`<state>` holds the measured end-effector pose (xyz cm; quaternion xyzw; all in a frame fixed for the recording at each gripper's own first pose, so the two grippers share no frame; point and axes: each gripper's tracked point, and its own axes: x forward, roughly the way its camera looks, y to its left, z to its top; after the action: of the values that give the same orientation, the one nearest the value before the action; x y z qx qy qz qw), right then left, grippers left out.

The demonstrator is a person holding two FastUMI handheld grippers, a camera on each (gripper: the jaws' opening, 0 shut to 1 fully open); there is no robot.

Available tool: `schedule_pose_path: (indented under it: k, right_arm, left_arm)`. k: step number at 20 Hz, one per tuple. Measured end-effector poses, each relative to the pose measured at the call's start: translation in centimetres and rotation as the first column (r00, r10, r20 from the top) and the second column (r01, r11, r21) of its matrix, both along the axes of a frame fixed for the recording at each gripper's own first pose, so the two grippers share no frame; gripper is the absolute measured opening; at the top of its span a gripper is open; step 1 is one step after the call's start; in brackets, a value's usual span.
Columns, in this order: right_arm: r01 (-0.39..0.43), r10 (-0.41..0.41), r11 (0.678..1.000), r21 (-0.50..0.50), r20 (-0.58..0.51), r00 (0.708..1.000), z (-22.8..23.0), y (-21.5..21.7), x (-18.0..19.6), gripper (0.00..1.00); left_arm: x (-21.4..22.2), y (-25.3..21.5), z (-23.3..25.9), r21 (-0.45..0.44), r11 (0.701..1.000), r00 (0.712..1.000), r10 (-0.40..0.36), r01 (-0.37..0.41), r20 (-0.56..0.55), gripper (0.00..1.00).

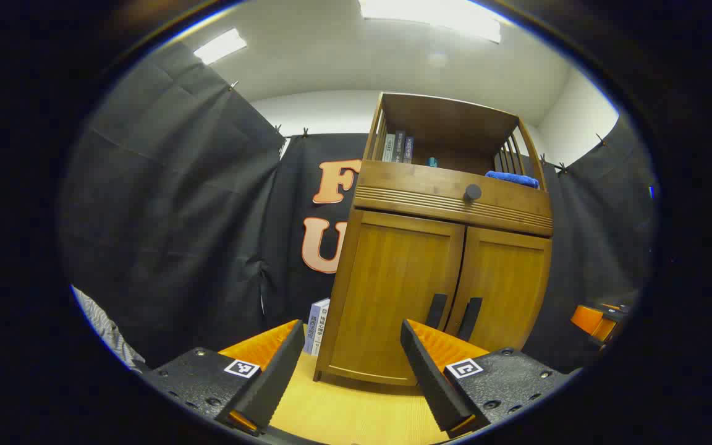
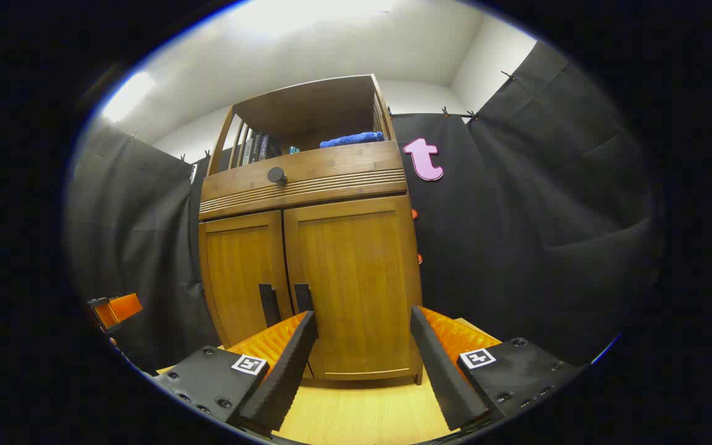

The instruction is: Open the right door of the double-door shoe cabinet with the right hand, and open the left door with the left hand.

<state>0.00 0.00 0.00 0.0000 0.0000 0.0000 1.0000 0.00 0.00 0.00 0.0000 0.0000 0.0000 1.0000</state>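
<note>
A wooden double-door shoe cabinet point(image 1: 436, 272) point(image 2: 306, 259) stands upright on a light wooden floor, both doors shut. The left door point(image 1: 393, 290) point(image 2: 241, 272) and right door point(image 1: 501, 290) point(image 2: 353, 278) each carry a dark vertical handle near the middle seam, the left handle point(image 1: 436, 311) point(image 2: 267, 304) and the right handle point(image 1: 470, 318) point(image 2: 303, 298). My left gripper point(image 1: 352, 337) is open and stands short of the cabinet's lower left. My right gripper point(image 2: 363, 321) is open in front of the right door's lower part. Neither touches the cabinet.
Above the doors is a drawer with a round dark knob point(image 1: 472, 192) point(image 2: 277, 175). The open top shelf holds books point(image 1: 398, 147) and a blue cloth point(image 1: 512, 178) point(image 2: 351, 139). A white box point(image 1: 317, 326) stands left of the cabinet. Black cloth walls surround it.
</note>
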Motion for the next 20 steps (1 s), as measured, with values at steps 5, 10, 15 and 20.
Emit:
schedule_pose_path:
  k: [5, 10, 15, 20]
  right_arm:
    - [0.059, -0.059, 0.998, -0.003, -0.004, 0.998, 0.3, -1.1, 0.9, 1.0]
    - [0.092, -0.092, 0.996, -0.013, 0.01, 0.996, 0.7, -0.1, 1.8, 0.98]
    - [0.077, -0.077, 0.997, -0.031, 0.004, 0.997, 0.1, 1.7, 2.0, 0.89]
    - [0.1, -0.1, 0.995, -0.029, -0.018, 0.995, -0.7, 1.2, 2.3, 0.89]
  left_arm:
    - [3.4, -1.7, 1.7, 0.005, 0.998, 0.997, -0.069, 0.069, 0.043, 0.95]
    - [6.0, -2.1, 1.8, 0.006, 0.991, 0.99, -0.134, 0.134, 0.051, 0.92]
    - [6.8, -1.9, 0.7, 0.014, 0.987, 0.986, -0.163, 0.163, 0.038, 0.92]
    - [7.4, -1.6, 0.5, 0.019, 0.988, 0.987, -0.156, 0.155, 0.046, 0.95]
